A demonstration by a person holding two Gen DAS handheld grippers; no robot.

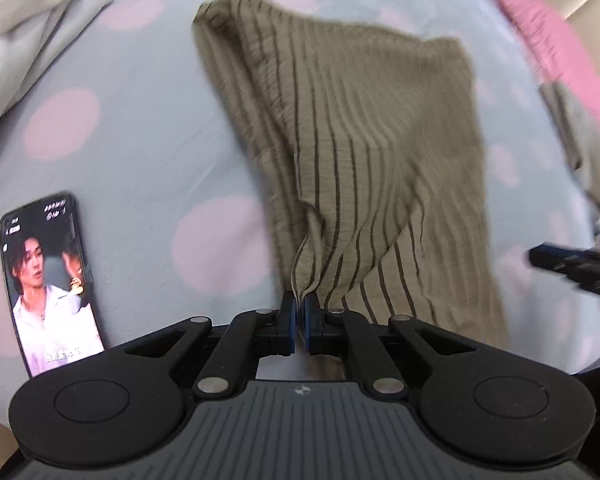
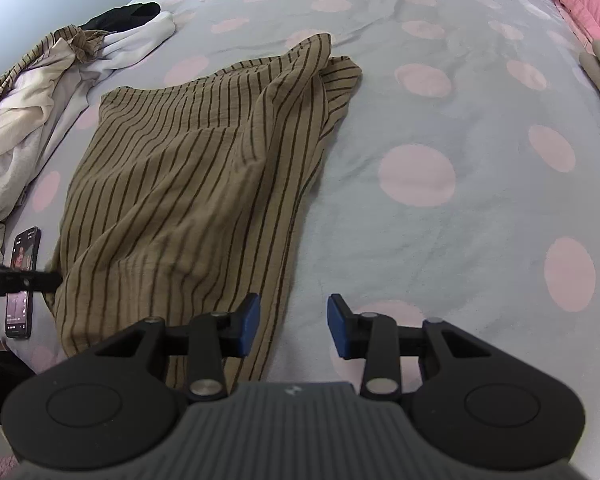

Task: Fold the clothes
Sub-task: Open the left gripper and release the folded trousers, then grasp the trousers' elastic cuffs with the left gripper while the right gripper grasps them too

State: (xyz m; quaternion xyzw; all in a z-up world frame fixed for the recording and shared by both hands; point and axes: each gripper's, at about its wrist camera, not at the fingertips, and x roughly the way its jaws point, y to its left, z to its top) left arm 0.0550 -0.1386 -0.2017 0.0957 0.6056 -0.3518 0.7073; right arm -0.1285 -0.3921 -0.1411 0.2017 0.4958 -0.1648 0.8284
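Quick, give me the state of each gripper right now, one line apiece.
Left gripper: shut on the near edge of the striped garment.
Right gripper: open, holding nothing; its left finger is over the garment's edge.

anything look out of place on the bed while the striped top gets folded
Yes: a smartphone with its screen lit lies on the polka-dot bedsheet right beside the olive striped garment, close to where the left gripper pinches its edge. It does not belong among the laundry and could get covered by a fold.
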